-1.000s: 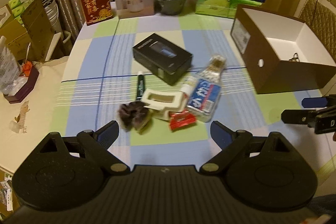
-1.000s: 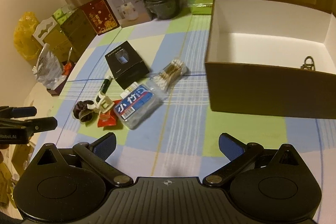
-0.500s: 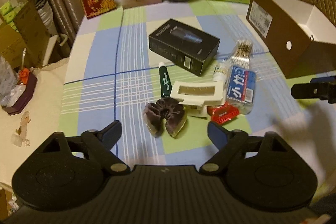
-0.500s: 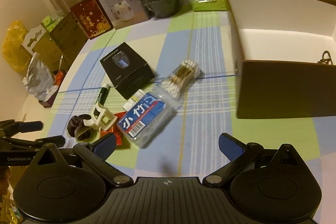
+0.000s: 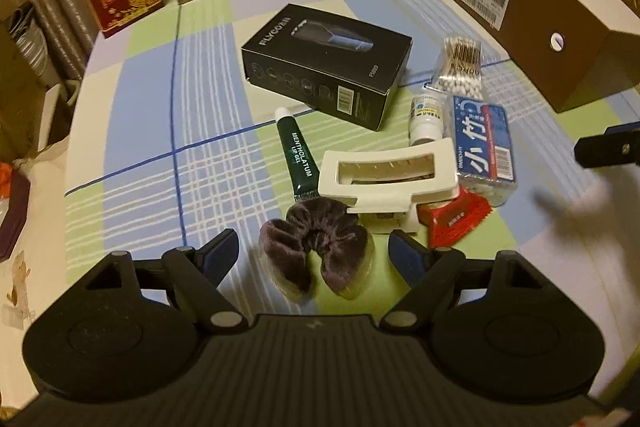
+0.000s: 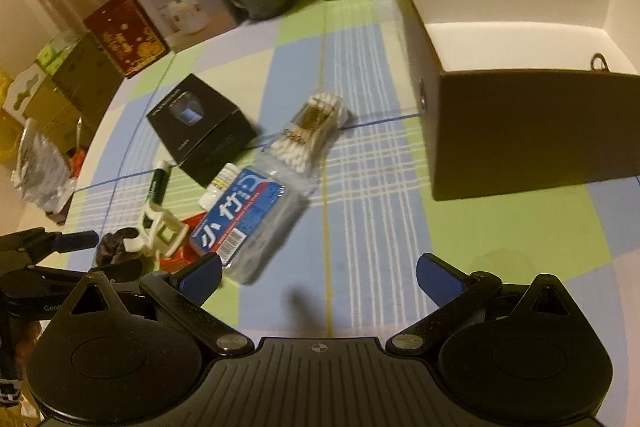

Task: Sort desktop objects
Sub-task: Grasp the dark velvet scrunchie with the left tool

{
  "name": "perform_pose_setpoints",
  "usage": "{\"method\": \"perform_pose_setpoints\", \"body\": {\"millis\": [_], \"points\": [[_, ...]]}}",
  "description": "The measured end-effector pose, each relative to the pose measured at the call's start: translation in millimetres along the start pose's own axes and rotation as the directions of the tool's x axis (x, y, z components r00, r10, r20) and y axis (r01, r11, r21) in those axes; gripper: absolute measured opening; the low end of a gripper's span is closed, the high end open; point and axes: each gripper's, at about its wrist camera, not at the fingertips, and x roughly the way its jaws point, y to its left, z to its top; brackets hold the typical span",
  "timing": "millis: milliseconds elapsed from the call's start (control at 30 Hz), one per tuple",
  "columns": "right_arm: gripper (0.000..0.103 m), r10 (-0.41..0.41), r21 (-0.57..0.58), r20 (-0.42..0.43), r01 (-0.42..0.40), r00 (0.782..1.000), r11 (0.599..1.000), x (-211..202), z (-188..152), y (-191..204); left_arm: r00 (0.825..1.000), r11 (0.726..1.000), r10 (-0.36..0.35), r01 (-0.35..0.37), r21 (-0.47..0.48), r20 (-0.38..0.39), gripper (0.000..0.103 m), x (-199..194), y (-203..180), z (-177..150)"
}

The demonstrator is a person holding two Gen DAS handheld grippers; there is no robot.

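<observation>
A: Scrunchie (image 5: 316, 247), dark velvet, sits on the checked tablecloth (image 5: 160, 131) right between the fingers of the left gripper (image 5: 314, 253). Jaws are closing, pads not on it yet, nothing held.

B: And the right gripper (image 6: 318, 277)?

A: Jaws spread wide, only bare cloth between them. The blue-label swab box (image 6: 244, 219) lies just by its left finger. The brown box (image 6: 520, 131), top open, stands well off to the right, probably the drop spot.

B: Risks?

A: The white hair claw (image 5: 388, 179) touches the scrunchie's far side, with a red packet (image 5: 456, 217) tucked under the claw. If the left fingers close too far forward, they likely catch the claw or drag it along. The scrunchie is soft, so a shallow pinch could slip off the velvet. The green lip gel tube (image 5: 298, 159) is close enough to get nudged.

B: Anything unclear?

A: The scrunchie's near edge is cut off by the gripper body. Something yellowish shows under it, can't tell what. A small dark thing sits inside the brown box (image 6: 598, 61), mostly hidden by the wall. Right wrist view is blurred, so the small white bottle (image 5: 428, 117) is barely readable there. The black carton (image 5: 328, 67) and the cotton swab bag (image 5: 460, 67) are clear.
</observation>
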Motion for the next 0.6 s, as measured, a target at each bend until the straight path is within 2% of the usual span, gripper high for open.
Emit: {"method": "perform_pose_setpoints", "body": {"millis": [100,133,200,267,367,600], "points": [[0.101,-0.007,0.015,-0.002,0.007,1.0,1.0,2.9,1.7,0.1,1.0,1.0,-0.014,0.014,0.013,-0.007,0.061,7.1,3.0,-0.6],[0.101,-0.007,0.016,-0.001,0.007,1.0,1.0,3.9,2.2,1.0,1.0,1.0,-0.028,0.028,0.012,-0.013,0.051,9.1,4.9,-1.6],[0.101,-0.007,0.013,-0.003,0.007,1.0,1.0,7.4,3.4,4.0,0.999,0.999,-0.047,0.047,0.011,-0.012,0.045,9.4,7.6,-4.2],[0.101,-0.004,0.005,-0.003,0.004,1.0,1.0,11.5,4.2,8.0,0.999,0.998,-0.054,0.054,0.024,0.003,0.033,5.8,9.2,-8.3],[0.101,0.005,-0.01,-0.005,-0.005,1.0,1.0,19.5,6.0,15.7,0.998,0.998,-0.063,0.063,0.022,0.009,0.027,0.1,16.7,-16.4],[0.1,0.016,-0.049,0.007,-0.016,1.0,0.999,40.9,12.1,38.4,1.0,0.998,-0.018,0.018,-0.054,-0.001,0.027,-5.6,41.0,-25.1]]}}
